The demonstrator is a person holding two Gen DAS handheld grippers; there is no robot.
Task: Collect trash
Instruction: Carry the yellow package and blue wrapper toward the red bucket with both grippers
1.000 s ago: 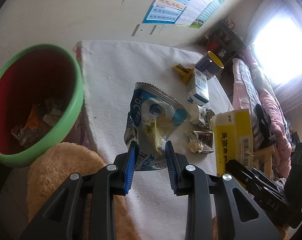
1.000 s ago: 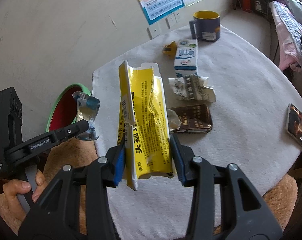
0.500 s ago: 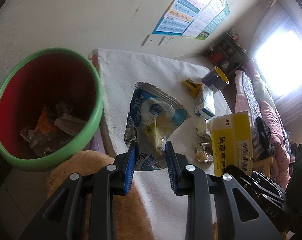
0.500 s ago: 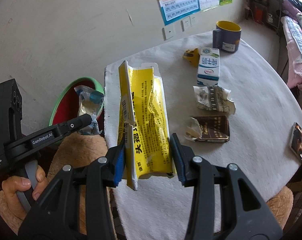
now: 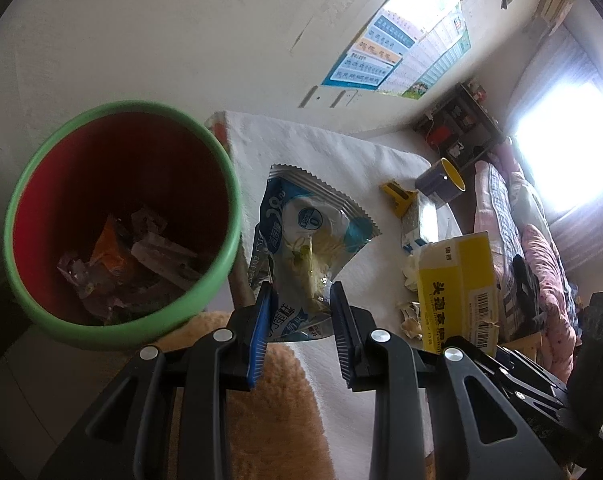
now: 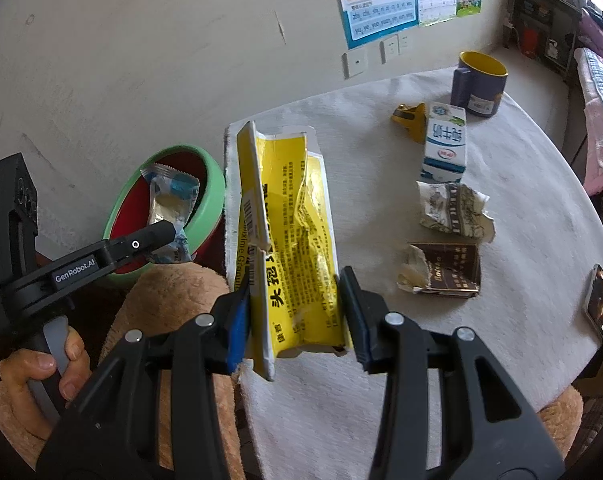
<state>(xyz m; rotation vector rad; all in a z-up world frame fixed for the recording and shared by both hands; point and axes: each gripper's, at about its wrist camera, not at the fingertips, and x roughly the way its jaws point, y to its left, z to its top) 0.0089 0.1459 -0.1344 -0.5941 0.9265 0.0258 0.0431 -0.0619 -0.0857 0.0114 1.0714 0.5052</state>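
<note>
Collecting trash, mid-task. The left gripper [image 5: 299, 320] pinches the lower end of a blue-and-white wrapper [image 5: 305, 236], which stands up between its pads. In the right wrist view the wrapper lines up with the open bin [image 5: 221, 196], a red pail with a green rim beside the table [image 6: 381, 420]; in the left wrist view it appears just beside the rim, so whether it is truly over the opening cannot be told. The right gripper [image 6: 297, 312] is pressed onto a torn yellow box [image 6: 293, 236], gripping it across its lower part; the box is held up above the near edge of the table, close to the bin.

Done so far, judging by the scene: several crumpled wrappers [image 5: 121, 264] already lie at the bottom of the bin. Two more pieces are lifted but not yet dropped.

Left on the white tablecloth: a milk carton [image 6: 445, 146], a crumpled paper [image 6: 453, 210] just in front of it, a torn brown packet [image 6: 445, 270] nearer still, and a small yellow piece [image 6: 411, 116] beside the carton. The mug [image 6: 479, 84] at the far side and a flat card [image 6: 601, 308] at the right edge are probably not trash.

The task appears roughly half complete: the step in hand is releasing both held items into the bin, after which about four pieces remain.
</note>
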